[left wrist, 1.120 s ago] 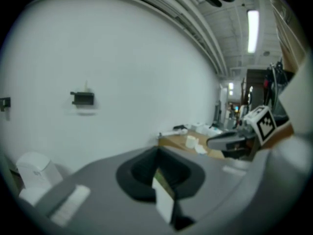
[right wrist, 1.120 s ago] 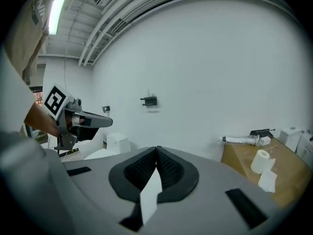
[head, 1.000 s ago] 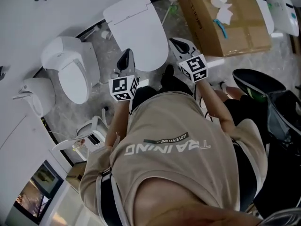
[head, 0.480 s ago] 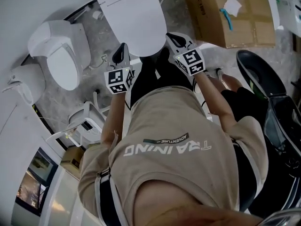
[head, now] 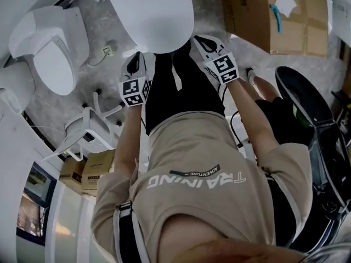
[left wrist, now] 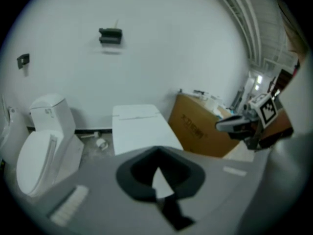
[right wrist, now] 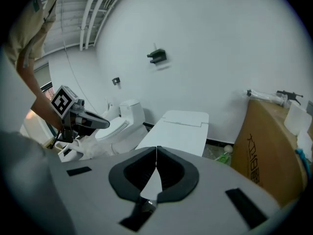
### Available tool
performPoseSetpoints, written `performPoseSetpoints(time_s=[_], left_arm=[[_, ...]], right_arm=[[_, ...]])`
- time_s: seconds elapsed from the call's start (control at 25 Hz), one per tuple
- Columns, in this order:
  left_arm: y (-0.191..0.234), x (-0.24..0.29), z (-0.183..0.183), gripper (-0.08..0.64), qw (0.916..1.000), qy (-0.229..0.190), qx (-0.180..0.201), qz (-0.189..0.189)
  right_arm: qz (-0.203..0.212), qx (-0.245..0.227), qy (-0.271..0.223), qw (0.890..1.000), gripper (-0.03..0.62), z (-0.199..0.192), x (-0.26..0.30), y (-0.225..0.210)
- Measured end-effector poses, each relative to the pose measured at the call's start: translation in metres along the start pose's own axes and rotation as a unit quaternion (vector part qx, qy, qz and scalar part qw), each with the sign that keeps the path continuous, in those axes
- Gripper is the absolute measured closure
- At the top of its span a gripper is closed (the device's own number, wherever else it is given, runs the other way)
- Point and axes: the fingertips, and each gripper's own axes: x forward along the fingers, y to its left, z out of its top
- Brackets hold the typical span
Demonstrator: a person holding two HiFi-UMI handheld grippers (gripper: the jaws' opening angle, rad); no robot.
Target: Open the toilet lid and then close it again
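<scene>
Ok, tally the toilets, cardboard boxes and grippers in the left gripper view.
Toilets: 2, the flat-lidded toilet and the round toilet
Cardboard boxes: 1, the cardboard box
Grippers: 2, the left gripper and the right gripper
Total: 5
Uncounted: white shape cut off at left edge.

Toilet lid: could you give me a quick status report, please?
Left gripper and right gripper shut, empty. Toilet lid down, just ahead of both. Nothing on it.

The toilet lid [head: 153, 15] looks smooth glossy plastic; box [head: 247, 10] is matt cardboard (floor [head: 107, 29] mottled).
</scene>
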Motion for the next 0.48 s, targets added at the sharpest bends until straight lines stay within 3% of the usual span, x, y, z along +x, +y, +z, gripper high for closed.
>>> performPoseSetpoints(time_s=[0.28,0.48], left_arm=[[0.014,0.043,-0.091,0.554,0.9978,0.065,0.004,-0.007],[0.026,0.068,-0.150,0.554,0.9941,0.108,-0.008,-0.003]], right_arm=[[0.006,0.023,0.036,0.999,0.578,-0.085,0.037,0.001],[0.014,0.005,0.071,0.997,0.578,-0.149,0.062,0.006]])
